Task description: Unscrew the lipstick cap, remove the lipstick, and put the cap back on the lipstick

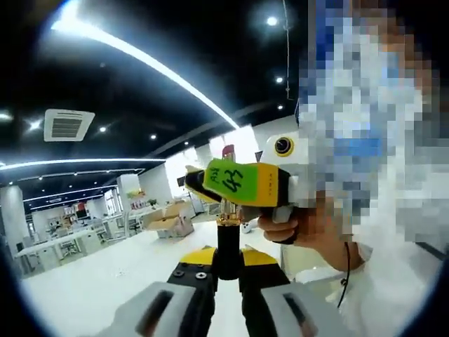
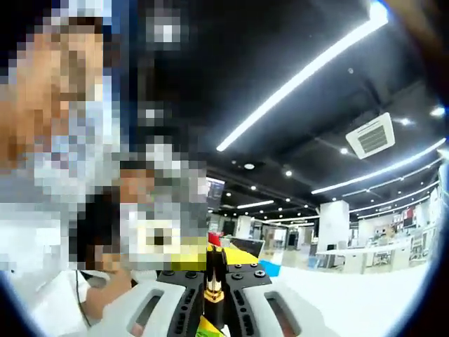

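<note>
The left claw (image 1: pixel 226 277) is closed narrowly on the black lipstick base (image 1: pixel 226 247), holding it upright between the jaws. Above the black part sits a gold collar (image 1: pixel 229 220), and beyond that the red lipstick tip (image 1: pixel 229 150) pokes out behind the right claw (image 1: pixel 203 184), which enters the left gripper view from the right. That yellow and green claw lies across the tube just above the collar, and a hand (image 1: pixel 295 226) grips its handle. Whether it is pinching the lipstick or only passing in front cannot be told from here.

In the right gripper view, the right claw (image 2: pixel 214 298) has its jaws drawn close around a slim black and gold piece (image 2: pixel 213 284), apparently part of the lipstick, with the red tip (image 2: pixel 214 239) at the far end. The left claw (image 2: pixel 235 258) shows beyond it as a yellow body. I see no separate cap.

Everything is held up in the air, well above the white surface (image 1: pixel 105 281). The risk is a slip: two hard jaws on a smooth, thin tube, and any twist off the axis could lever it out and drop it. A misaligned squeeze near the bare red stick could also smear or snap it.
</note>
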### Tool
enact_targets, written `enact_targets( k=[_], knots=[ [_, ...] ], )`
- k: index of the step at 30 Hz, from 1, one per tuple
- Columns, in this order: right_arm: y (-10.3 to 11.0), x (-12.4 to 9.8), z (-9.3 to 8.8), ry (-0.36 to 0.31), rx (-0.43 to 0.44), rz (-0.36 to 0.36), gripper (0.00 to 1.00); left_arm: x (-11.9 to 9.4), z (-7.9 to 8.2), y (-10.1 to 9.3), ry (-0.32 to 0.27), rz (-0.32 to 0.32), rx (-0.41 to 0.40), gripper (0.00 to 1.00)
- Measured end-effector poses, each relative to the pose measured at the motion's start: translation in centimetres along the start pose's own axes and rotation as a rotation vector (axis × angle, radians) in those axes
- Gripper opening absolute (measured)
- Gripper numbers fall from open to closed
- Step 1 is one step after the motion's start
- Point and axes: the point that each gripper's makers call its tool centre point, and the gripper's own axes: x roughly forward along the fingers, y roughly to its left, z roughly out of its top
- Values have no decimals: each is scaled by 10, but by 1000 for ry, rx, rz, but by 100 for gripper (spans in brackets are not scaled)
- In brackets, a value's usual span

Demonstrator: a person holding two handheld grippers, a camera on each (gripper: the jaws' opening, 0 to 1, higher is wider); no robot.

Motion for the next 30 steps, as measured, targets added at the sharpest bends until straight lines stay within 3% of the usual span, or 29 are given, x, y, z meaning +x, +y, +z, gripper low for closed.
enact_targets(
  k=[5, 7, 10, 11, 13, 16, 20, 23, 27, 30],
  knots=[
    [20, -5, 6, -18, 204, 187, 6, -7, 7, -29, -67, -268, -237, 13],
    [32, -7, 9, -36, 306, 285, 6, -11, 12, -47, -96, -416, -351, 13],
    [64, -10, 19, -105, 504, 489, 6, -23, 29, -78, -161, -669, -532, 13],
    [69, -11, 25, -139, 558, 540, 6, -25, 33, -83, -177, -712, -563, 13],
    [77, -12, 25, -140, 583, 589, 6, -24, 34, -91, -177, -751, -568, 13],
    [76, -11, 25, -141, 569, 570, 6, -22, 33, -91, -179, -713, -533, 13],
    [62, -11, 23, -138, 525, 493, 6, -16, 29, -79, -185, -623, -495, 16],
    [45, -7, 16, -114, 435, 376, 6, -9, 18, -57, -157, -494, -453, 24],
    [22, -3, 1, -36, 239, 185, 6, 0, 3, -28, -100, -298, -351, 37],
    [6, -2, -4, -4, 135, 85, 6, 4, -2, -12, -75, -196, -279, 42]
  ],
)
